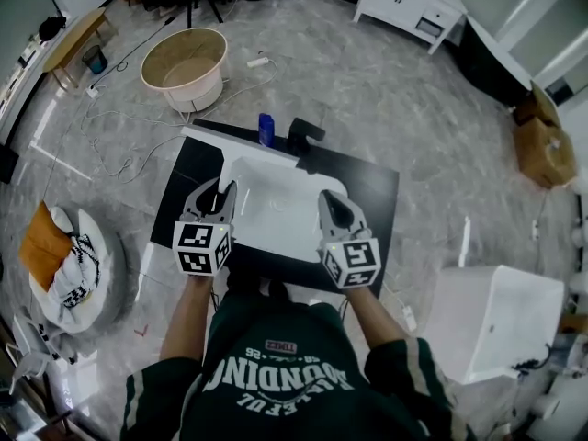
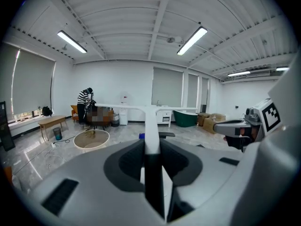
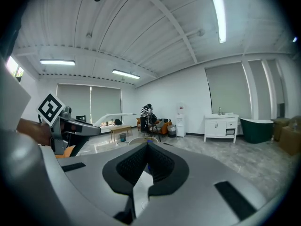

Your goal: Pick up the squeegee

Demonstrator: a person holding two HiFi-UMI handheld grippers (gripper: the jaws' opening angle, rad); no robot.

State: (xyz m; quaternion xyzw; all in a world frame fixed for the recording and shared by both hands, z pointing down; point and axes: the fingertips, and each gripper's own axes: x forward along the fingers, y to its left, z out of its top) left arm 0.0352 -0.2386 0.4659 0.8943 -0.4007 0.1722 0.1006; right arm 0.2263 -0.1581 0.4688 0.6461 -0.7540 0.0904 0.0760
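Note:
The squeegee (image 2: 152,126) is white and T-shaped; its handle runs up between my left gripper's (image 2: 152,147) jaws and its long blade lies crosswise beyond the tips. That gripper is shut on the handle and hangs over the left side of the white basin (image 1: 280,211). The right gripper view shows the blade (image 3: 111,117) sticking out from the left gripper (image 3: 95,130). My right gripper (image 3: 148,147) is shut and holds nothing, over the basin's right side. In the head view both grippers, left (image 1: 219,200) and right (image 1: 331,206), are side by side above the basin. The squeegee is hard to make out there.
The basin sits on a black table (image 1: 372,191), with a blue bottle (image 1: 266,129) and a black object (image 1: 306,132) at its far edge. A round tub (image 1: 186,62) and cables lie on the floor beyond. A white box (image 1: 496,320) stands at the right, and a cushion pile (image 1: 64,265) lies at the left.

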